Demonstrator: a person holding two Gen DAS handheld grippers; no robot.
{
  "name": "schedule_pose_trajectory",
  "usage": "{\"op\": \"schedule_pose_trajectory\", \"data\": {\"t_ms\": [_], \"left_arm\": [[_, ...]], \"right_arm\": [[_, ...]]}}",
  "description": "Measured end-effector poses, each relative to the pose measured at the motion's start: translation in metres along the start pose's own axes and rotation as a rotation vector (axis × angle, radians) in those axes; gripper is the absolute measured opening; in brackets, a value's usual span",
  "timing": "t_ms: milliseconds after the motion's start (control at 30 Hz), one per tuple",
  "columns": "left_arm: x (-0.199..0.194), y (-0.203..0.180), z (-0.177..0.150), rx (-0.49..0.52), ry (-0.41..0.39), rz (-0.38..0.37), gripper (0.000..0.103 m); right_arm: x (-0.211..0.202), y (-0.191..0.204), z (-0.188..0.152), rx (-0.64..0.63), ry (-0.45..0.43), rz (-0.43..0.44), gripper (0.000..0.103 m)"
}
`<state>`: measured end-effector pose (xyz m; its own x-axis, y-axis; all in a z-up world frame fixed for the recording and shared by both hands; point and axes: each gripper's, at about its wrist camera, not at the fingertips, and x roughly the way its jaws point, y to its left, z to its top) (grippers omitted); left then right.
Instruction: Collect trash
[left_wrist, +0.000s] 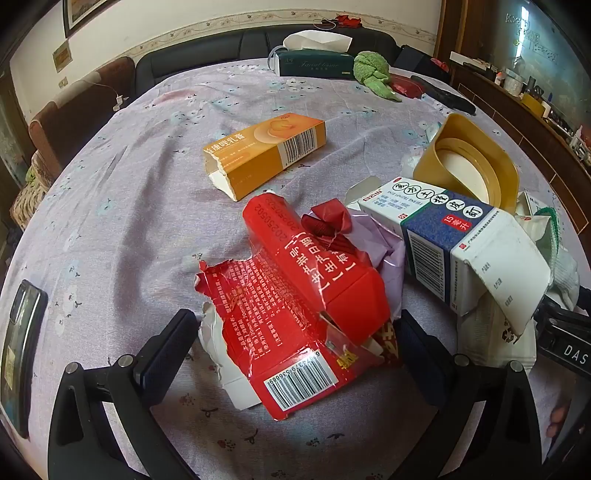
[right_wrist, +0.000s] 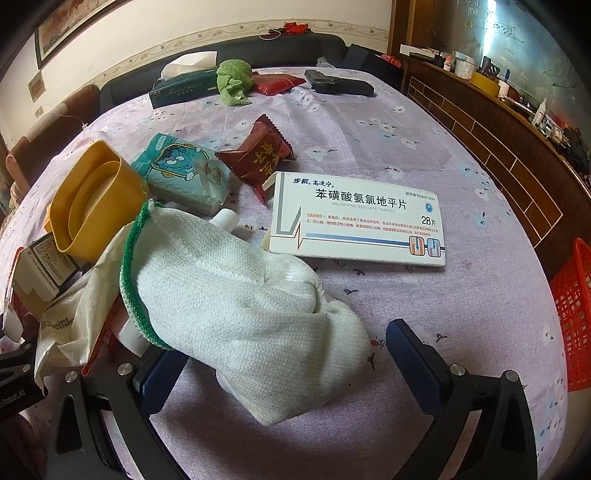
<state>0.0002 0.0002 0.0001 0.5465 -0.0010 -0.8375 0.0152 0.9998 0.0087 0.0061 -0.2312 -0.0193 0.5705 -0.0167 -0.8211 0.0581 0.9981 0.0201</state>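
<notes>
Beside the yellow bin (left_wrist: 476, 162) lies the trash. Nearer than the bin, the left gripper (left_wrist: 295, 347) has its fingers wide apart around a torn red box (left_wrist: 299, 306). Right of the bin, the right gripper (right_wrist: 284, 354) is spread wide around a white sock (right_wrist: 236, 306).

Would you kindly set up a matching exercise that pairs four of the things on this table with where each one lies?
Things:
1. red carton
2. orange box
3. white sock
4. tissue box

Places:
A. at the table's far edge, beside the green cloth
B. alone on the cloth beyond the red carton
C. between the open fingers of the left gripper
D. between the open fingers of the right gripper

Pairs: 1-C, 2-B, 3-D, 4-A
</notes>
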Motion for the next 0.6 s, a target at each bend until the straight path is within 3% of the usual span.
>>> {"op": "schedule_pose_trajectory", "data": {"t_ms": [200,300,467,600], "left_arm": [[-0.006,0.0,-0.003,-0.018,0.015,0.051,0.103],[-0.027,0.0,-0.012,-0.023,-0.027,0.087,0.103],[-0.074,0.003,-0.021,-0.043,-0.094,0.047,0.103],[-0.108,-0.006,-0.029,-0.014,-0.121,0.036,0.103]], "right_arm": [[0.001,0.001,0.0,0.008,-0.003,0.011,0.103],[0.002,-0.004,0.002,-0.022,0.042,0.037,0.103],[-0.005,-0.01,0.002,-0.133,0.174,0.105,0.102],[-0.046,-0.025,-0.016,-0.12,0.141,0.158,0.1]]}}
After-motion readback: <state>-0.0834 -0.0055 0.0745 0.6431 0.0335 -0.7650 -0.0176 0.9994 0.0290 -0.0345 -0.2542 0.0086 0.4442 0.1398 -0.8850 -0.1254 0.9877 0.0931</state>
